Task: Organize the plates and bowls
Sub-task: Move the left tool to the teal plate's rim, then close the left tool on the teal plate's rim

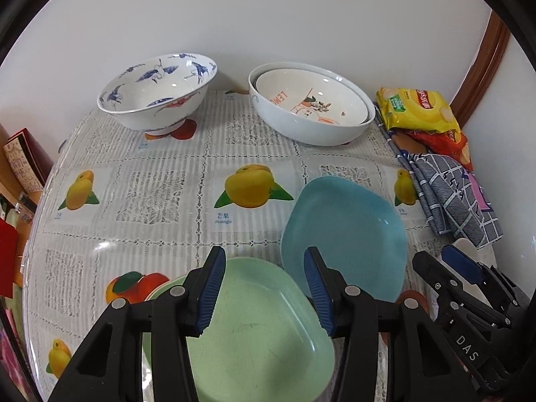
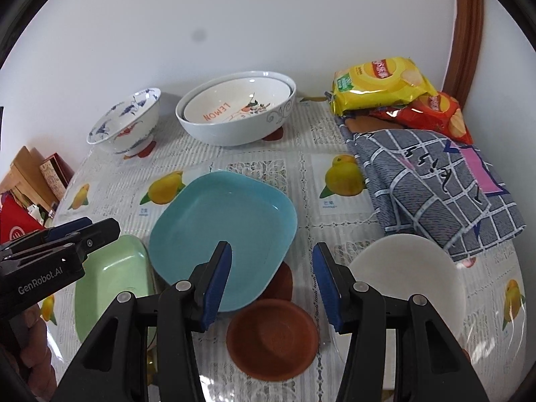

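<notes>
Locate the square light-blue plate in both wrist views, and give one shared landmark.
Left wrist: the square light-blue plate sits lower right of centre, partly behind the left gripper, whose jaws are open.
Right wrist: the same plate lies centre-left, just beyond the open right gripper.
Shared landmark: the white bowl with LEMON lettering, nested in a larger white bowl by the wall.

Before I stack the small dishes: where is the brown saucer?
In the right wrist view, the brown saucer lies low at centre, between the blue plate and the white plate.
</notes>
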Demonstrator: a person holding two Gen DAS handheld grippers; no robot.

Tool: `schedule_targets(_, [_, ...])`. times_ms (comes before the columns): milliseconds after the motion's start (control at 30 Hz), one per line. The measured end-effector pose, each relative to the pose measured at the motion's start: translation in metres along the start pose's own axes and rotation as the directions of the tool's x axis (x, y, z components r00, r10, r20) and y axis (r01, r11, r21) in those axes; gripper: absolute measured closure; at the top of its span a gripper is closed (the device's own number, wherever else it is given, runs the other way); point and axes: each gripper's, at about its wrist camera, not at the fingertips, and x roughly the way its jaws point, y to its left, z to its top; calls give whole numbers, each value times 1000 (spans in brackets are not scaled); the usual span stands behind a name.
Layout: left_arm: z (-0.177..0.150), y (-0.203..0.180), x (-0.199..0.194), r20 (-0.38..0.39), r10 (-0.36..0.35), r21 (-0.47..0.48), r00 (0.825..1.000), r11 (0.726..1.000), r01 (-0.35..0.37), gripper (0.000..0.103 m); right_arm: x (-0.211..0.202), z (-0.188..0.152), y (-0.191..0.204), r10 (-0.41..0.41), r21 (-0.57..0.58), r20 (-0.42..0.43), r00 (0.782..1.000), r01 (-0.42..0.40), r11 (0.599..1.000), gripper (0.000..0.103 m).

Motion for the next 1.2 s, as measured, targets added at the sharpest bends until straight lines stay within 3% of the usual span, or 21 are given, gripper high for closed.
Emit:
schedule_targets(333, [13,-7,36,-37,-41,18,998,999,42,57,43,12,8,-10,-58,-82,997,5,998,53])
schedule_targets(500, [16,-12,53,-65,-61,18,996,998,63,57,55,16,3,-20,-45,-98,995,15,999,59])
schedule_targets(867, [18,-16,79,-113,-72,13,991,997,74,80,73,19,1,-78,-81,-116,990,69,994,78])
schedule_targets(933, [17,-16,84,-125,-67,14,990,998,69,88,77,19,1,-98,-92,-119,988,87,992,83])
schedule_targets(1067, [16,-14,86,-114,-81,-8,990,997,81,90,80,18,0,-132,-94,-97,987,123,988,96])
schedule_targets(1200, [18,-15,79,-92,-99,-16,991,995,97,93,74,19,-3,-123,-58,-57,991,120,991,97])
